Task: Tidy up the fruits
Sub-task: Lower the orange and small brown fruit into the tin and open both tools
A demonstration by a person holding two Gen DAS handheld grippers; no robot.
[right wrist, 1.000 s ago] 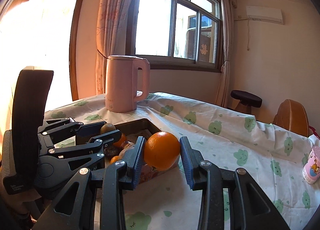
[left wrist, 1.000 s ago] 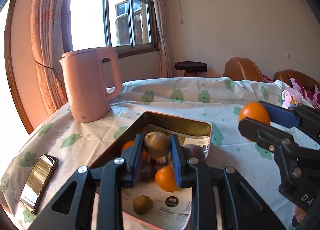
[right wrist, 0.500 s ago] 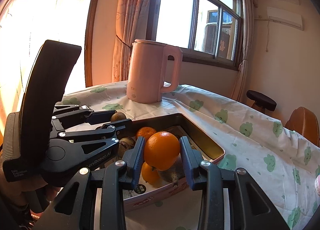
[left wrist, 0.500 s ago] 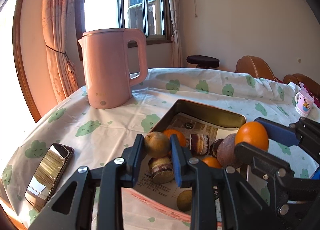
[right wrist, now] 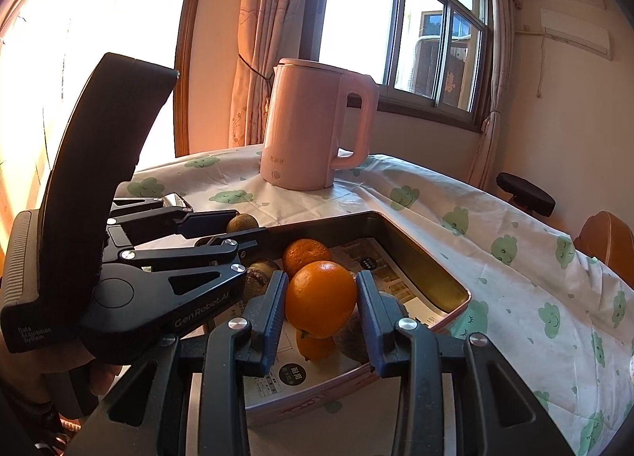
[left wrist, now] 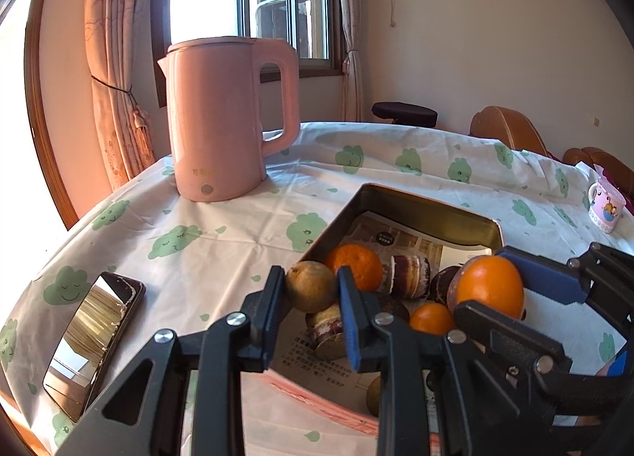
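**Both fruits carried in over the tin**

While a second ago the open tin lay further ahead of both grippers, each fruit now hangs at or over it, and the pink kettle (left wrist: 226, 119) looms larger and nearer in both views.

Going left to right in the left wrist view: a phone (left wrist: 93, 341) lies flat on the cloud-print cloth of the desk (left wrist: 222, 226), well to the left of the tin. Next, the left gripper (left wrist: 311, 289) has its jaws clamped on a brownish-green round fruit (left wrist: 309, 285), which sits right between the two pads, at the tin's near left corner; earlier it was seen against the middle of the tin. Beyond it the rectangular tin (left wrist: 420, 202), lined with printed paper, holds a mandarin (left wrist: 356, 264), layered cake slices (left wrist: 410, 271) and a smaller mandarin (left wrist: 432, 317). Further right, the right gripper (left wrist: 491, 289) has come in from the far right edge to the tin's right side, its jaws clamped on an orange (left wrist: 489, 285). A cartoon mug (left wrist: 606, 208) stands at the far right.

In the right wrist view the orange (right wrist: 321, 297) fills the gap between the pads, pressed on both sides, and it is above the fruit already in the tin, where before it hung in front of the tin's near wall.
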